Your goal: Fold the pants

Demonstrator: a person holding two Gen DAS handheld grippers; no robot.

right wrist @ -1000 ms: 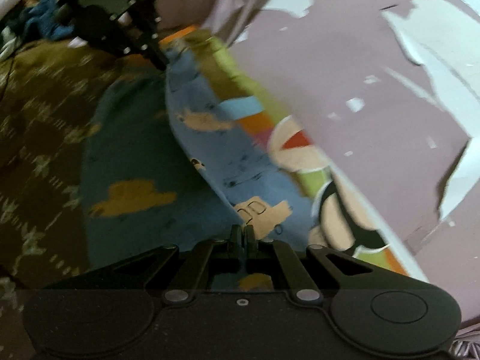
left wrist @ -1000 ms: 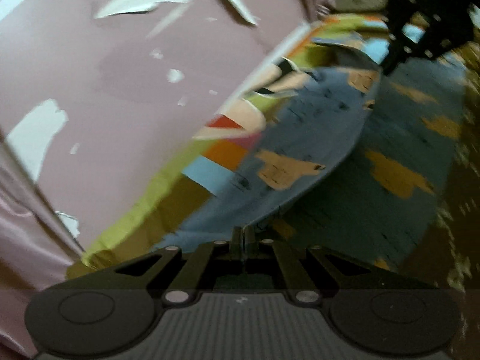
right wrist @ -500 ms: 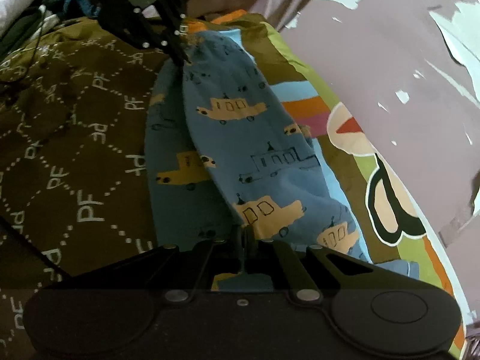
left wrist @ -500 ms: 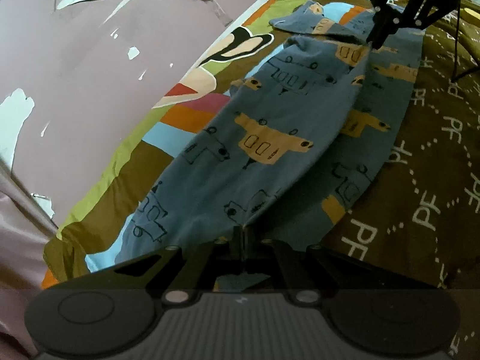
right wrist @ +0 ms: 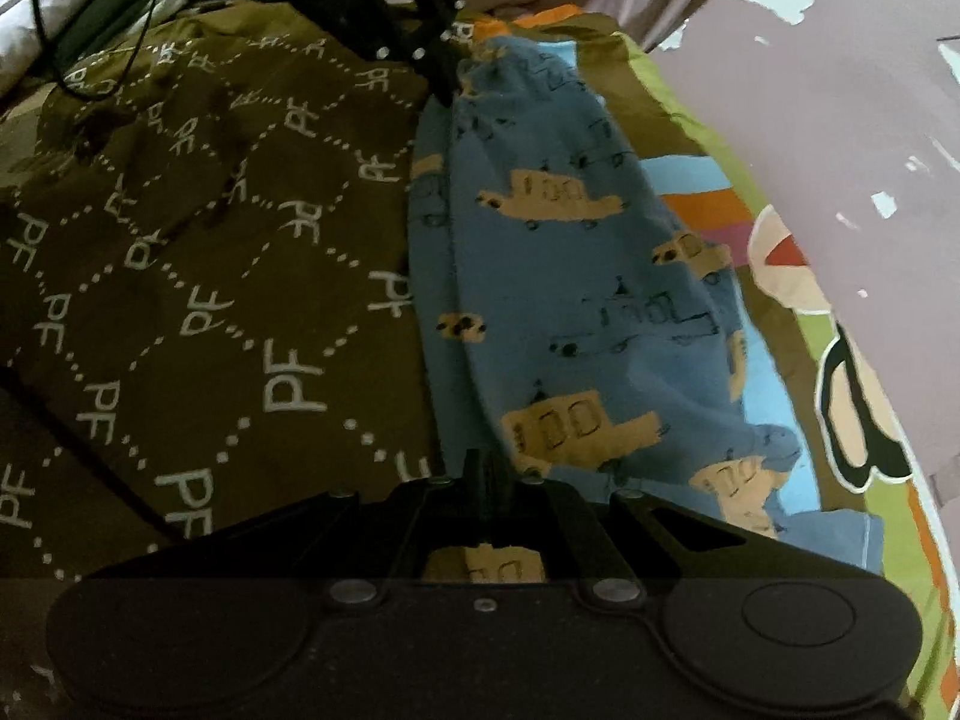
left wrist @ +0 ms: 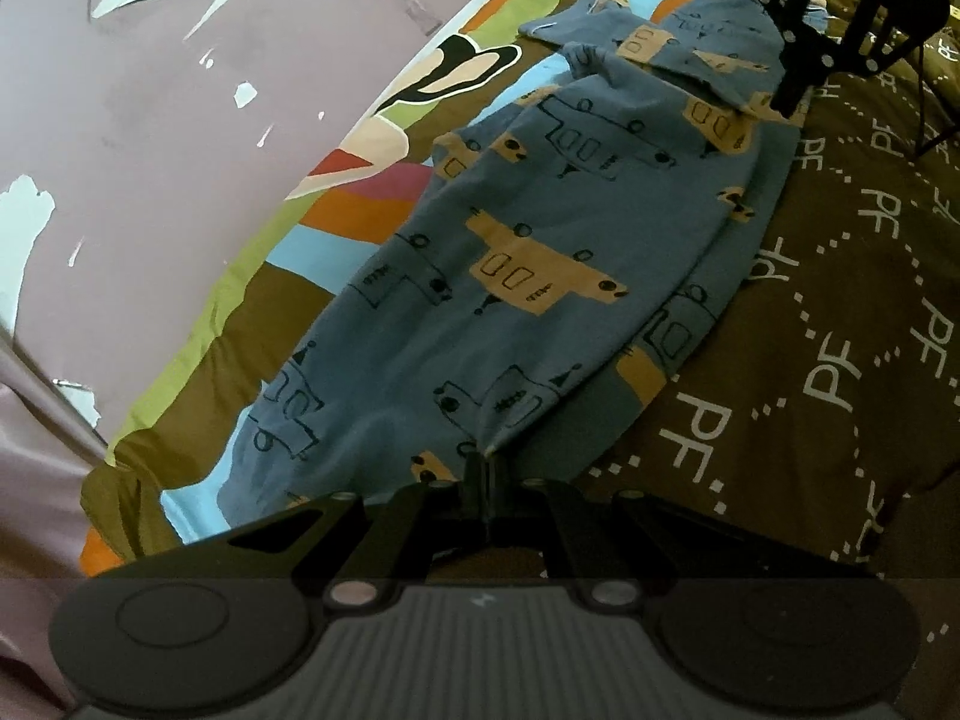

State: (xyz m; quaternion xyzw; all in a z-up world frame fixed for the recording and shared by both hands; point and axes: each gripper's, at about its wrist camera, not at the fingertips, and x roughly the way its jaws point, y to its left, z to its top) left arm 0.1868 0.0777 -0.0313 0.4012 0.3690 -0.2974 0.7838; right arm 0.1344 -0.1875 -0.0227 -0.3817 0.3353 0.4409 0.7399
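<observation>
Two black grippers pinching opposite ends of blue vehicle-print pants [left wrist: 540, 276], lying lengthwise along the brown "PF" bedspread [left wrist: 840, 330] beside its colourful cartoon border [left wrist: 336, 198]. Left gripper [left wrist: 485, 461], bottom centre of its view, fingers pressed together on a bunched fold. Right gripper [right wrist: 487, 461], bottom centre, likewise clamping the fabric. Peeling mauve wall [left wrist: 150, 120] filling the upper left.

Wall [left wrist: 180, 138] hems the bedspread's [left wrist: 840, 312] far edge; open brown cover beside the pants [left wrist: 540, 252].
</observation>
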